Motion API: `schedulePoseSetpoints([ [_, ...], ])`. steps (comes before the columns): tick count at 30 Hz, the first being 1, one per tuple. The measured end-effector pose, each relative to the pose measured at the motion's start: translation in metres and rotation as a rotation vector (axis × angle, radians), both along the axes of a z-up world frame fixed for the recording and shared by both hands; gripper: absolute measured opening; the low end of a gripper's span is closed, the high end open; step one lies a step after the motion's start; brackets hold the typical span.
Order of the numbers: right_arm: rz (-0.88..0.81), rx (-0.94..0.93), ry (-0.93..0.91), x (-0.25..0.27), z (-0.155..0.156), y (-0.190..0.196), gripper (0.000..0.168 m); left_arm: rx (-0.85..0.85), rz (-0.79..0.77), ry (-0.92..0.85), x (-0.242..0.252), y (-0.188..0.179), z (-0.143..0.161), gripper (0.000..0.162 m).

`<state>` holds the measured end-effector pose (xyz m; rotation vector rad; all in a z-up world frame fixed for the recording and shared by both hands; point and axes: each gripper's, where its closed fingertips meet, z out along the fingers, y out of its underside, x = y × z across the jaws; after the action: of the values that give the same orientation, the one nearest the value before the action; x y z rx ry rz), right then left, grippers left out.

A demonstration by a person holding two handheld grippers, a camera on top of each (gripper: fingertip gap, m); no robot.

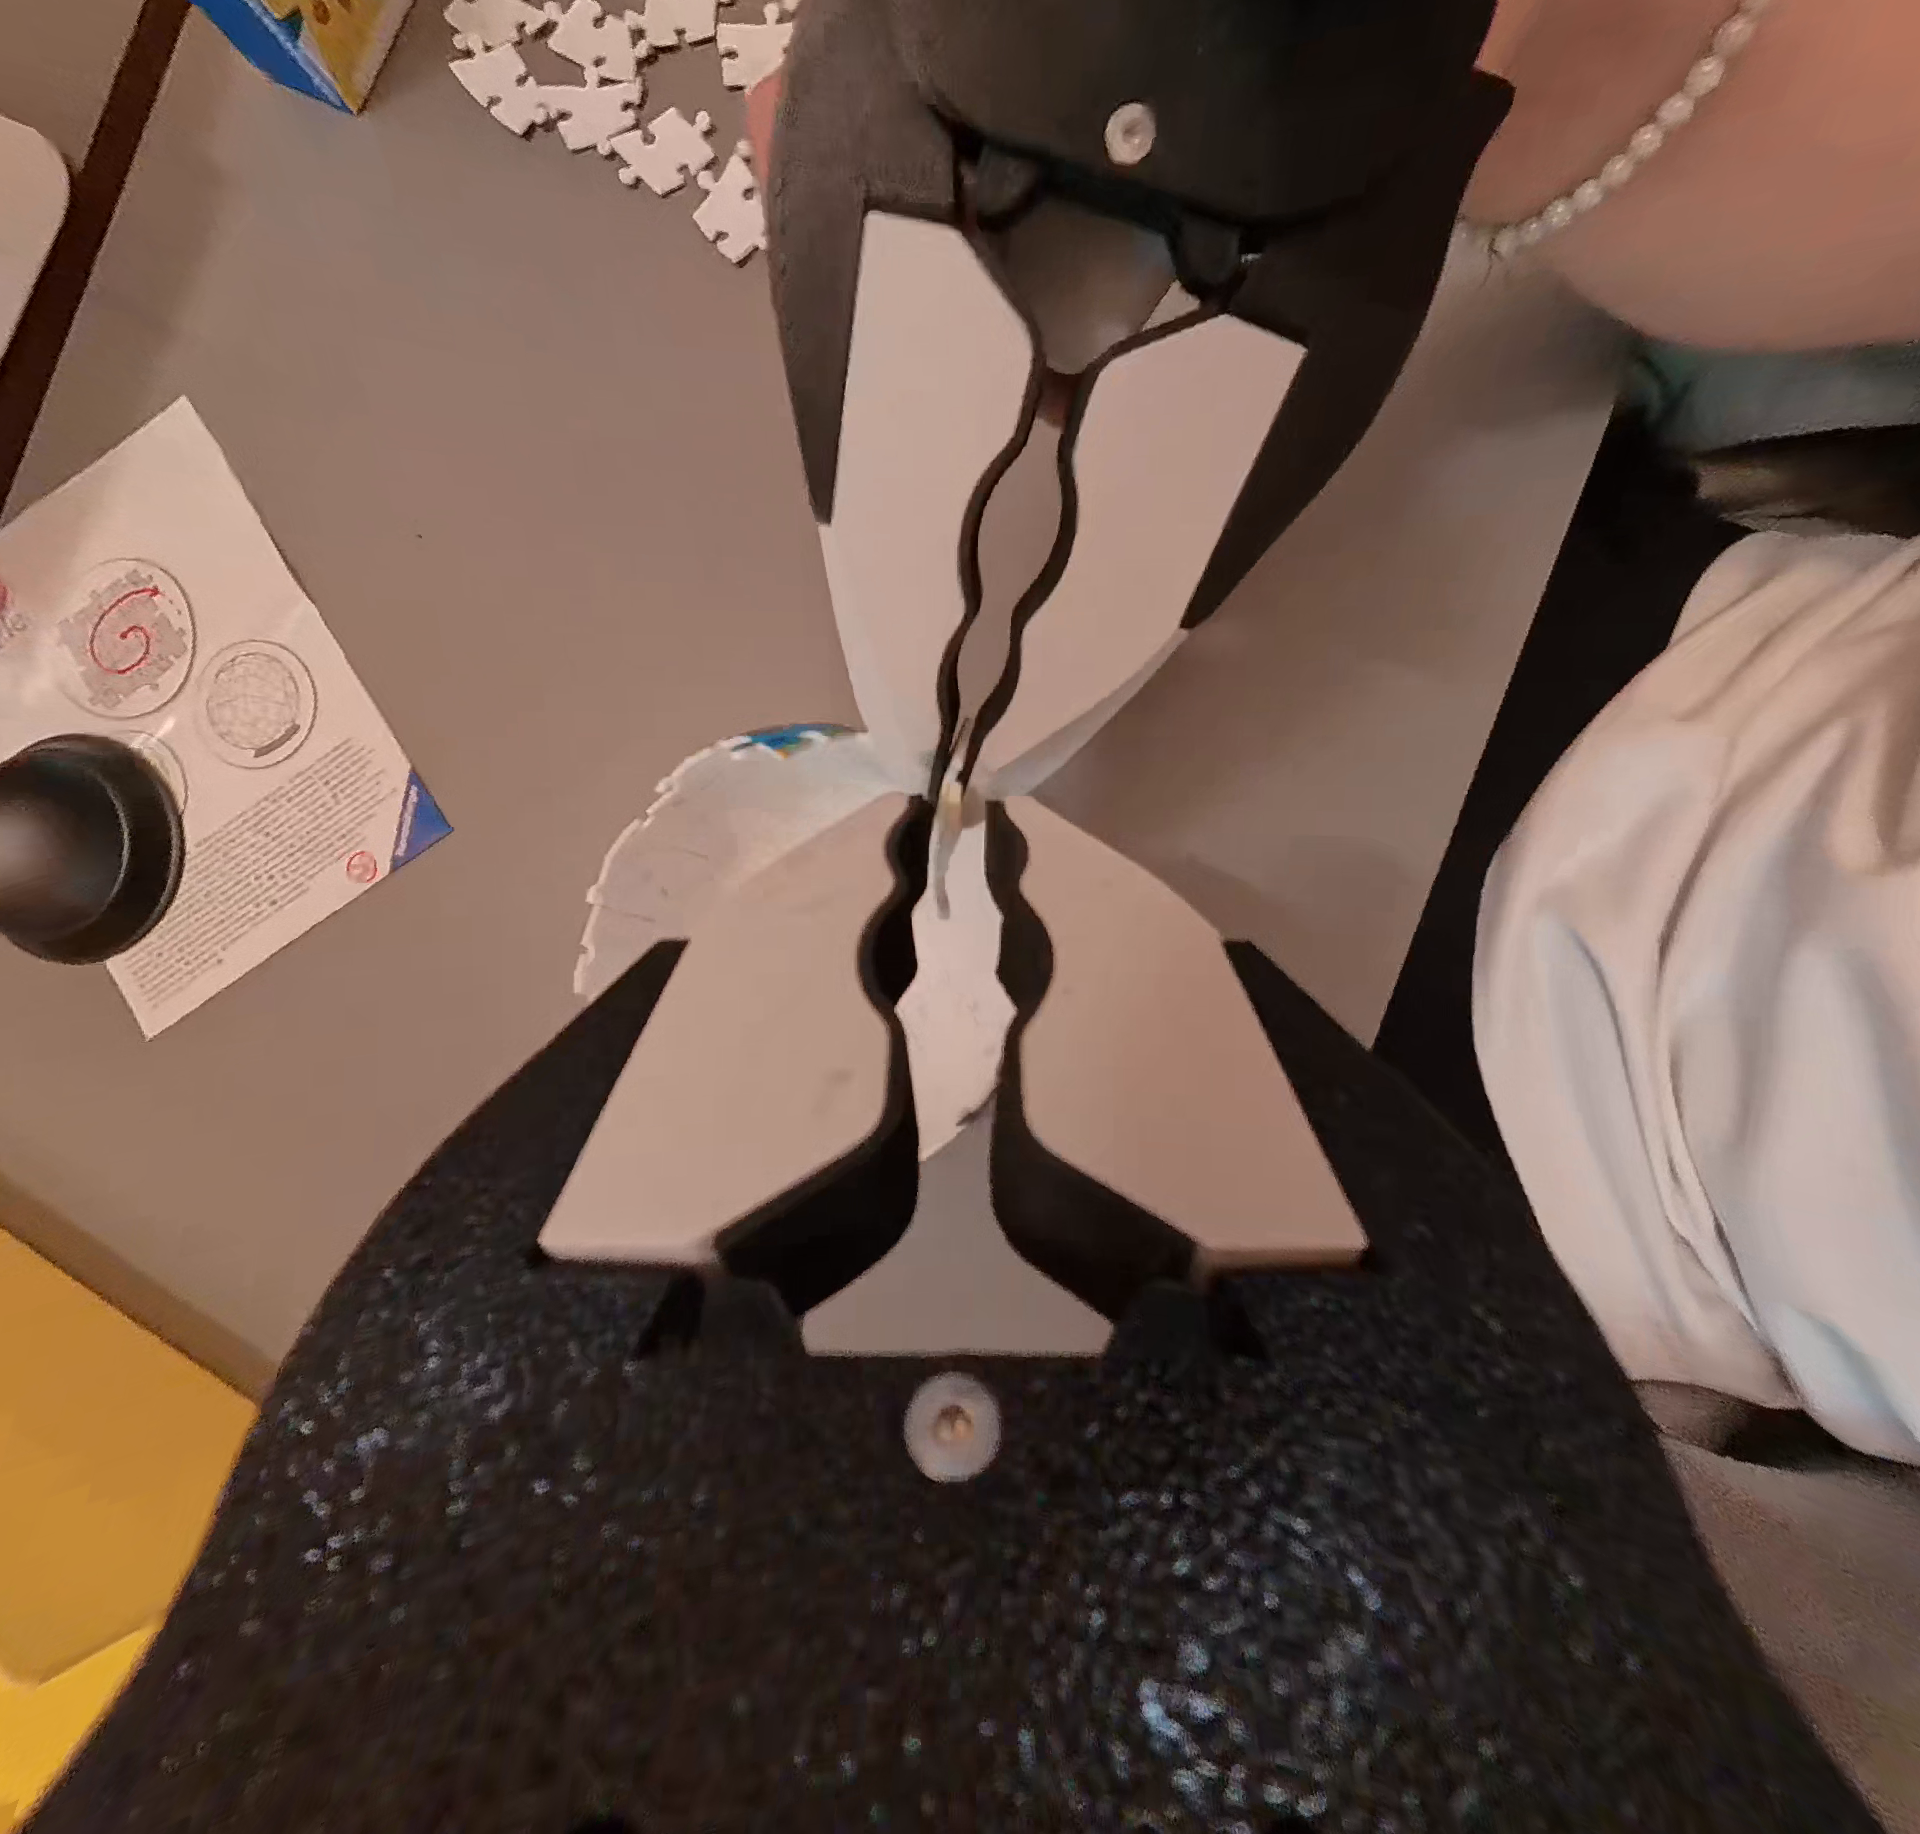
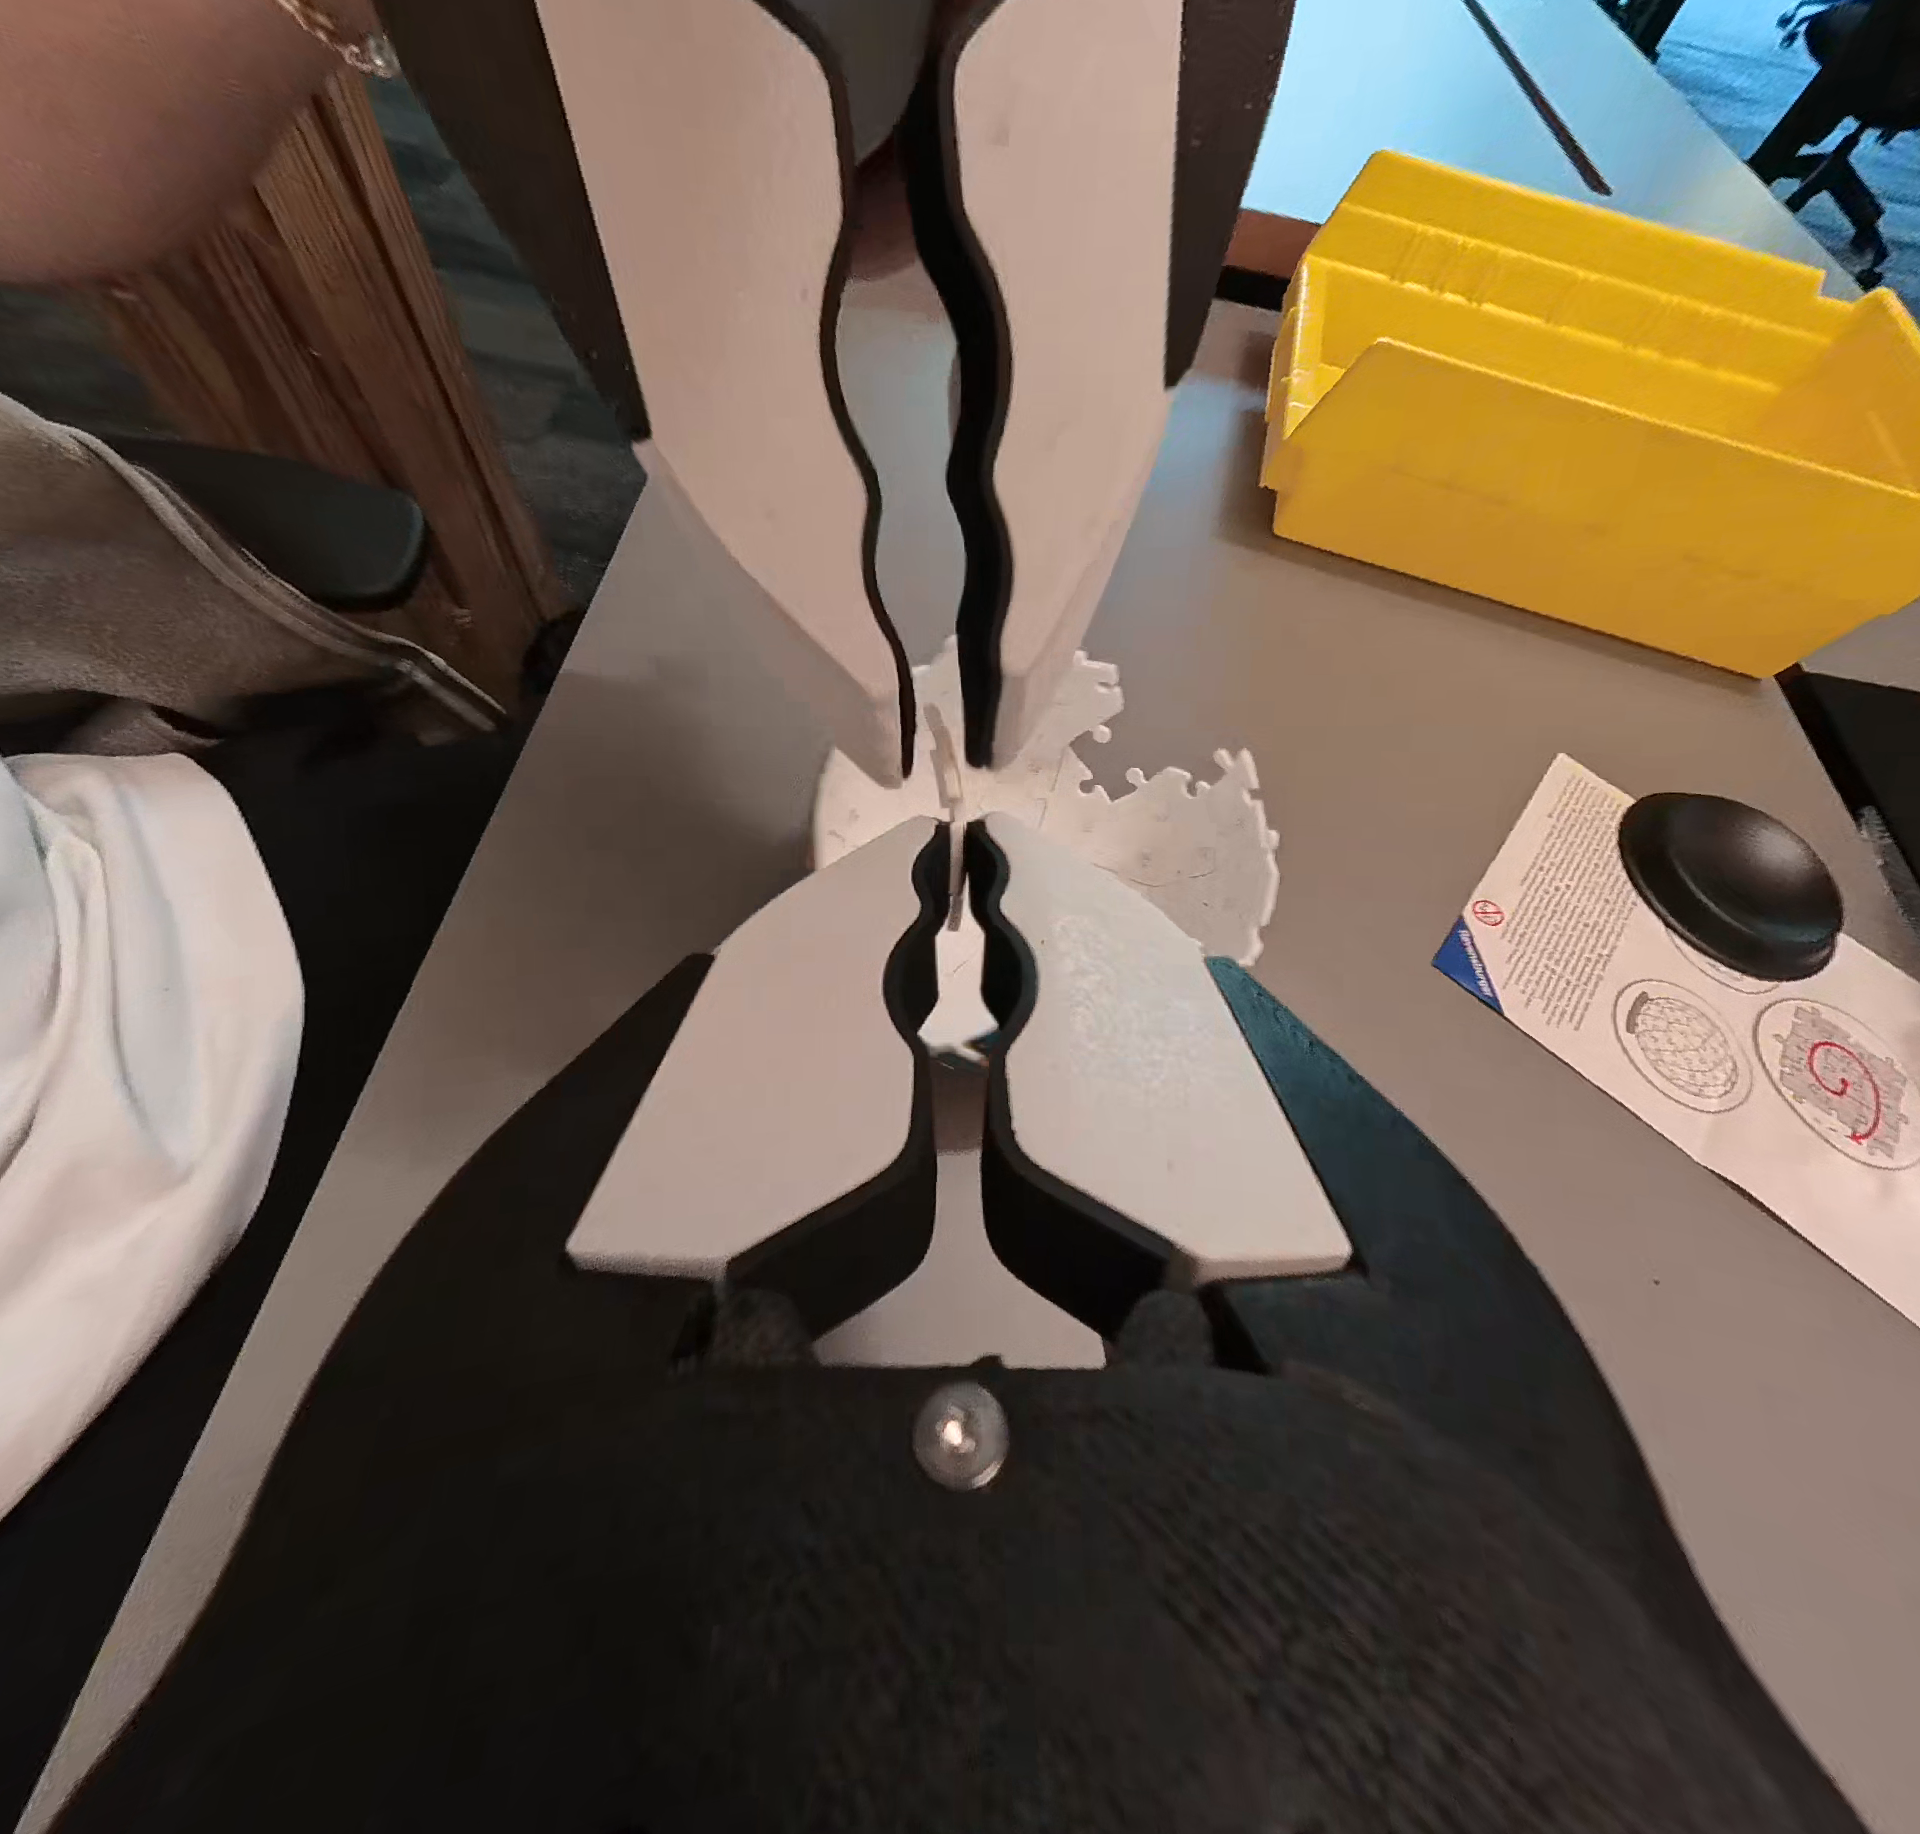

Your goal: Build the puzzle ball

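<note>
Puzzle ball shell (image 1: 675, 859), half-built, sits low on the grey surface (image 1: 436, 434) beneath both tools. Left gripper (image 1: 951, 828) and right gripper (image 2: 951, 834), fingers together, each pinch one edge-on piece (image 2: 949, 756), tip to tip. Step: joining; next needs aligned tabs. Loose pieces (image 1: 623, 49) lie beyond.

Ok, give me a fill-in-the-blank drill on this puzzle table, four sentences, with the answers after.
1. The storage bin on the table is ___ in colour.
2. The black dome-shaped stand rests on the ___ sheet.
3. The loose puzzle pieces lie with their ___ side up.
4. The left gripper and right gripper meet tip to tip over the partly built ___.

Missing words: yellow; instruction; white; puzzle ball
</note>
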<state>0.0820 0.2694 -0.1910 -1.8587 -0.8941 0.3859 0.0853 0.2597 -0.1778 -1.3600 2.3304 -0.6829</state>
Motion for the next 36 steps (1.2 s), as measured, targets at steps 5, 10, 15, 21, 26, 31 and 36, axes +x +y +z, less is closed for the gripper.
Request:
schedulePoseSetpoints([
  [5,-0.002,0.002,0.017,0.001,-0.001,0.001,0.004,-0.061,0.075,0.015,0.005,0.005,-0.001,0.002],
  [10,-0.132,0.106,0.006,0.025,0.009,0.01,0.031,-0.317,0.248,-0.113,0.013,0.022,0.019,0.001],
  [15,-0.131,0.126,0.155,0.022,0.022,0.012,0.025,-0.495,0.304,-0.267,0.015,0.028,0.035,0.002],
  [21,-0.086,0.158,0.311,0.012,0.034,0.014,0.014,-0.561,0.288,-0.396,0.014,0.02,0.043,0.002],
  [26,-0.057,0.195,0.393,0.011,0.044,0.011,0.006,-0.604,0.299,-0.489,0.014,0.022,0.051,0.002],
  [31,-0.06,0.189,0.438,0.012,0.045,0.012,0.018,-0.643,0.316,-0.542,0.014,0.024,0.053,0.001],
  [36,-0.039,0.21,0.468,0.01,0.049,0.012,0.002,-0.699,0.322,-0.586,0.015,0.024,0.055,0.001],
])
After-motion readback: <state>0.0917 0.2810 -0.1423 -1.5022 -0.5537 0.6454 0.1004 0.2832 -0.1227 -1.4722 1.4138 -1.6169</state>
